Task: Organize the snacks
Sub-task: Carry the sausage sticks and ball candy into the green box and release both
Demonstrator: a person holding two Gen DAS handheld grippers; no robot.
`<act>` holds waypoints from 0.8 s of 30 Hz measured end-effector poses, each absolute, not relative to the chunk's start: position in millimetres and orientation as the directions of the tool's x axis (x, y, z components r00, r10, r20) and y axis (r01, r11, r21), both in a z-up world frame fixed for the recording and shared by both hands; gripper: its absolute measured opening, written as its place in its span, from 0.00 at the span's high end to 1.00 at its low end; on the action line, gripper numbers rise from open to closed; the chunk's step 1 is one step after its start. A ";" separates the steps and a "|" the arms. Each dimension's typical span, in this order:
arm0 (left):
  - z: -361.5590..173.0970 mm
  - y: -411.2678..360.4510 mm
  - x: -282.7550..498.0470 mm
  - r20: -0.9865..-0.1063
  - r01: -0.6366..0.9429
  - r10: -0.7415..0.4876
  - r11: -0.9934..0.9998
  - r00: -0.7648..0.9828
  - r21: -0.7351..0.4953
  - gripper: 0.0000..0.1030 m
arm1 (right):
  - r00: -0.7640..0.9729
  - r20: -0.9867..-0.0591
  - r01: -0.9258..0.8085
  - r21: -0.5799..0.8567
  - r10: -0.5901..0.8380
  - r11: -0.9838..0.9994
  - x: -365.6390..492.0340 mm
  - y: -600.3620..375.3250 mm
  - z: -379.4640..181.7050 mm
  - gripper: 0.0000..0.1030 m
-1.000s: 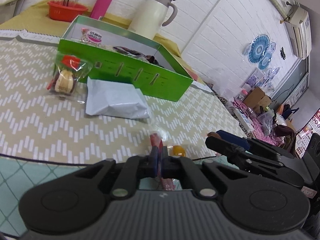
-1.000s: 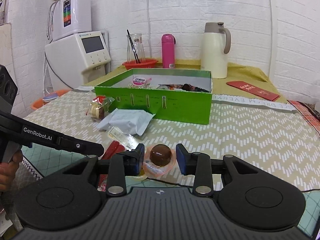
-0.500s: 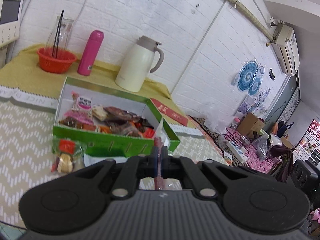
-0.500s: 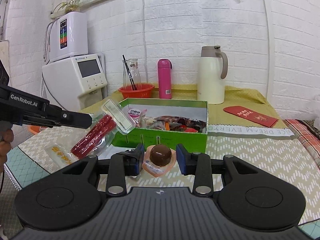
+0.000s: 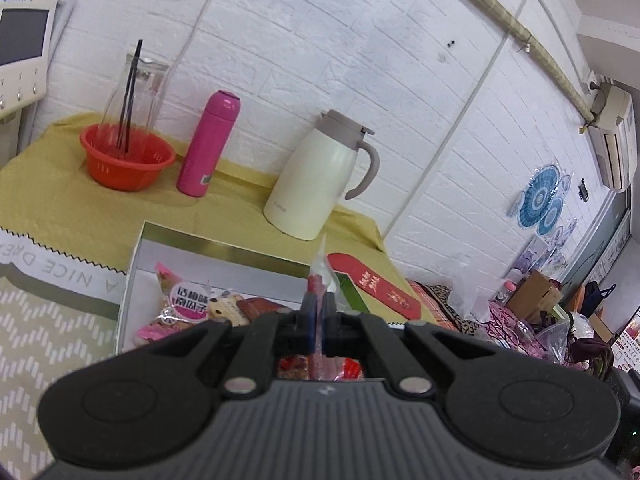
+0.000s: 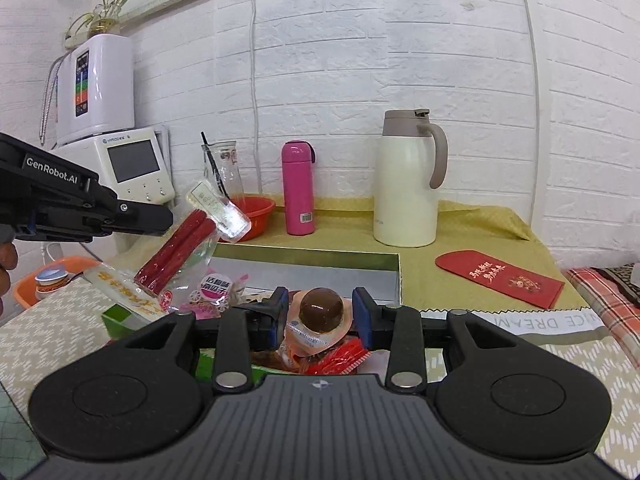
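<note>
Both cameras ride my grippers, looking forward along the fingers, close above the green box (image 6: 304, 258), toward the white brick wall. Left view tilts, facing rightward. Shared: box, pink bottle (image 5: 209, 149), white jug (image 6: 408, 184), red envelope (image 5: 374, 284).

"GenRobot.AI" on left tongs (image 6: 156, 220); "NICE DREAM" on cloth edging (image 6: 532, 322).

The snack box (image 6: 394, 276) sat on the worktop (image 6: 472, 280), with packets inside it. Behind it stood, left to right, a basket (image 6: 256, 210) holding a carafe (image 6: 224, 168), a flask (image 6: 298, 188) and a jug (image 6: 408, 184). An envelope (image 6: 500, 278) lay right of the box.
</note>
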State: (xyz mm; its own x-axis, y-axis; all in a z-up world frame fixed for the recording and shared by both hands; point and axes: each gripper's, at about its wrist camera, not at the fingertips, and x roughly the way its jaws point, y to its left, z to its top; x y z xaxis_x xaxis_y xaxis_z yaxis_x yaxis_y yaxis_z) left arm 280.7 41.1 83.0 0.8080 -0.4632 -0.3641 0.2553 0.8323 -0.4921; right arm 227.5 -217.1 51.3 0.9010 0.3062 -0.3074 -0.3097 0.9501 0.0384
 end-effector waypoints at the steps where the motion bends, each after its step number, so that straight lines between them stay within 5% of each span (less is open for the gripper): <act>1: 78.2 42.1 288.1 -0.374 0.247 -0.461 0.833 0.805 -0.495 1.00 | 0.901 -0.311 -0.307 0.039 0.304 0.951 234.1 -217.1 49.1 0.40; 8: 39.2 46.9 324.3 -0.454 0.203 -0.444 0.850 0.772 -0.485 1.00 | 0.881 -0.372 -0.312 0.013 0.294 0.950 272.1 -208.6 22.4 0.37; 9: 35.3 47.7 325.0 -0.450 0.208 -0.450 0.847 0.771 -0.490 0.85 | 0.877 -0.384 -0.314 0.000 0.290 0.949 274.9 -206.4 18.9 0.30; 11: 30.8 50.8 323.5 -0.452 0.173 -0.423 0.852 0.785 -0.495 0.28 | 0.877 -0.386 -0.318 -0.019 0.286 0.948 274.4 -204.6 14.7 0.00; 24: 55.3 44.5 288.2 -0.448 0.130 -0.314 0.909 0.837 -0.396 0.24 | 0.911 -0.318 -0.293 -0.049 0.263 0.955 242.5 -202.5 35.7 0.00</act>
